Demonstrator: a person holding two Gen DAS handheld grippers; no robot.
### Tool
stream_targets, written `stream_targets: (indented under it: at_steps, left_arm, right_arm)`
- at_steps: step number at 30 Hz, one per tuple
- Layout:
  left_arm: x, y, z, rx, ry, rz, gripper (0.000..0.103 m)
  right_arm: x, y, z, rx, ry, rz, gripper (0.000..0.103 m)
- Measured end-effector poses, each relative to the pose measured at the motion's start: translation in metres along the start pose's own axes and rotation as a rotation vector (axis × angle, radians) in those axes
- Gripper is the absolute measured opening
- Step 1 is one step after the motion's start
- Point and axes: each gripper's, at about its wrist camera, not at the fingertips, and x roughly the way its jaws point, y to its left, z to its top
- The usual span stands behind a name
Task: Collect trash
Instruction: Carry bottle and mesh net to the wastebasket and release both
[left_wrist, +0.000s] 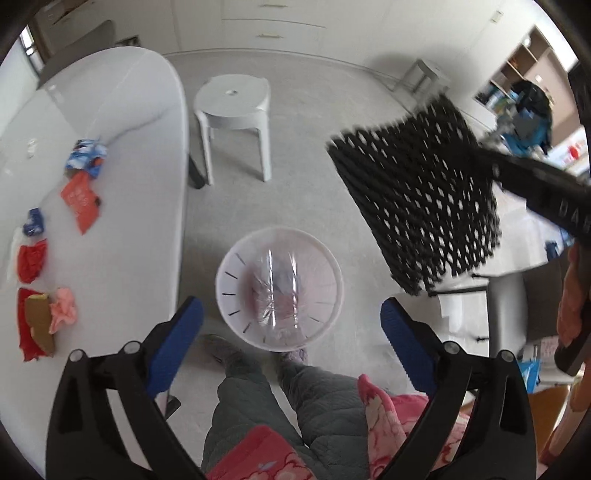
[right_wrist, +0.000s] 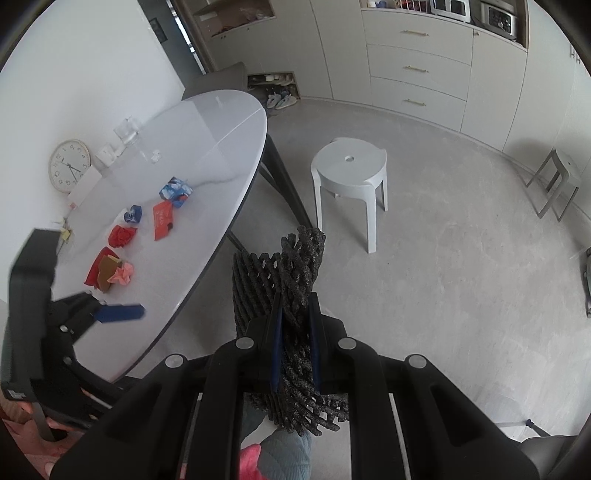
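My left gripper (left_wrist: 291, 332) points down over a white round bin (left_wrist: 236, 266) on the floor, with its blue pads wide apart and nothing between them. Something clear and crumpled, blurred, lies inside the bin. My right gripper (right_wrist: 295, 332) is shut on a black foam net sleeve (right_wrist: 299, 273), which hangs up and to the right of the bin in the left wrist view, foam net (left_wrist: 417, 199). Several scraps lie on the white table (left_wrist: 122, 184): red wrappers (left_wrist: 79, 199), blue wrappers (left_wrist: 86, 157), a pink crumple (left_wrist: 62, 308).
A white plastic stool (right_wrist: 349, 166) stands on the grey floor beyond the table's end. The person's legs and slippers (left_wrist: 295, 391) are just behind the bin. A clock (right_wrist: 69, 165) and glassware (right_wrist: 129, 133) sit at the table's wall side. Cabinets line the far wall.
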Motion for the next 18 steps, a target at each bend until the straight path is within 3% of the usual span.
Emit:
stream_targets:
  at_steps: [8,15,16,18]
  left_arm:
    - [-0.034,0.032,-0.002,-0.131,-0.068,0.039,0.092]
    - [-0.066,0.059,-0.003,-0.224,-0.129,0.085,0.092]
    - [-0.071,0.064,-0.004,-0.233,-0.135,0.096,0.092]
    - [-0.076,0.072,-0.006,-0.251,-0.141,0.11,0.092]
  right_arm:
    - [0.024,0.014,-0.013,-0.03,0.068,0.038,0.016]
    - [0.075,0.028,-0.027,-0.068,0.157,0.035,0.016]
    - [0.083,0.029,-0.029,-0.073,0.169,0.031,0.022]
    - [0.098,0.035,-0.032,-0.093,0.195,0.004,0.048]
